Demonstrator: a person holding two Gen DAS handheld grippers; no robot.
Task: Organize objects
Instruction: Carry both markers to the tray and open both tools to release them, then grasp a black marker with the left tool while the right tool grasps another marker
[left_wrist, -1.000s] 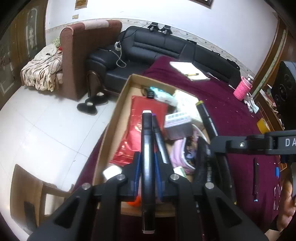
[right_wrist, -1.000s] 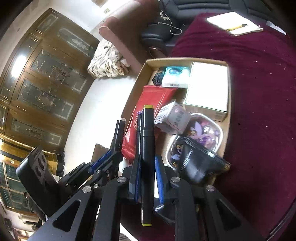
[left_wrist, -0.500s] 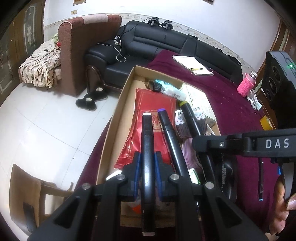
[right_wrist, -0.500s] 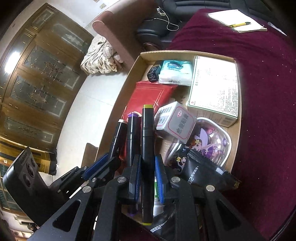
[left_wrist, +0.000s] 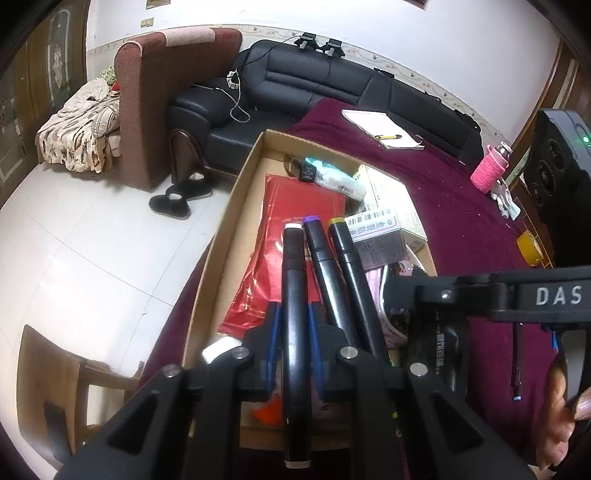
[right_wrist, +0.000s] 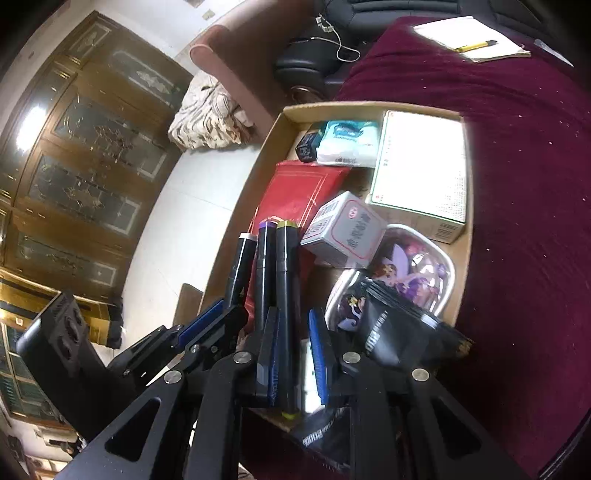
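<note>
maroon tablecloth (left_wrist: 454, 221), red packet (left_wrist: 291, 236), black markers (left_wrist: 295, 295), pink bottle (left_wrist: 489, 173)

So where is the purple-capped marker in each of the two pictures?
Left wrist view: the purple-capped marker lies middle of three markers, just right of centre, over the red packet.
Right wrist view: left of centre, again the middle marker.
Shared landmark: the grey box right of the marker caps.

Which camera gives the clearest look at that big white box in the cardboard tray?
The right wrist view: the white box shows its whole printed top. In the left wrist view it lies foreshortened, partly hidden behind a smaller box.
</note>
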